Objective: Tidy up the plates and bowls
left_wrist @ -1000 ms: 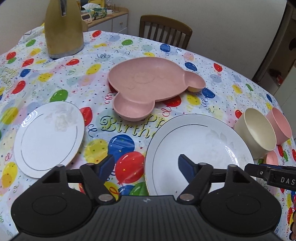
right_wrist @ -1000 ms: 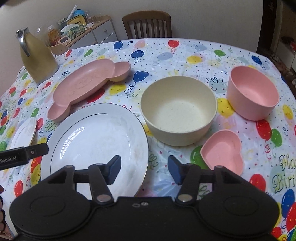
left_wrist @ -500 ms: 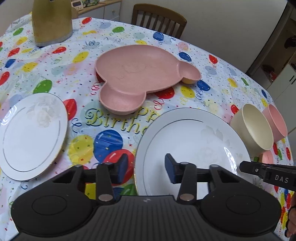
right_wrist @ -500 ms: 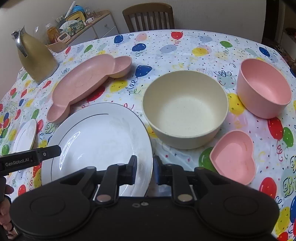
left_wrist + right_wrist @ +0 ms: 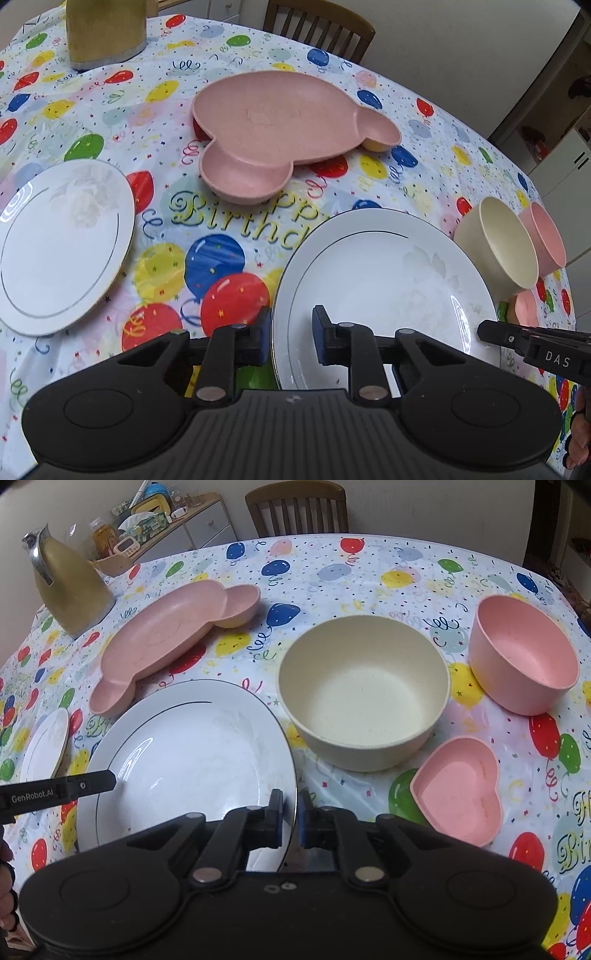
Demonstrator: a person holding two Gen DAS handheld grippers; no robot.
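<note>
balloon tablecloth (image 5: 332,572) under large white plate (image 5: 192,753), both hand-held grippers (image 5: 288,334) (image 5: 290,819) narrowed astride its rim, cream bowl (image 5: 364,698) just beside

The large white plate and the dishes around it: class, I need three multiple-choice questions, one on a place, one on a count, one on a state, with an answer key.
1. In the right wrist view, what sits directly right of the large white plate?
A. gold kettle
B. cream bowl
C. small white plate

2. How many pink dishes show in the right wrist view?
A. one
B. two
C. three

3. How does the right gripper stand?
A. fingers on either side of the large plate's rim
B. wide open above the cream bowl
C. holding the heart dish

Key: 1 B, the cream bowl stands beside the plate's right edge. 2 C, the pink divided plate, pink bowl and pink heart dish. 3 A, the rim runs between the nearly closed fingers.
</note>
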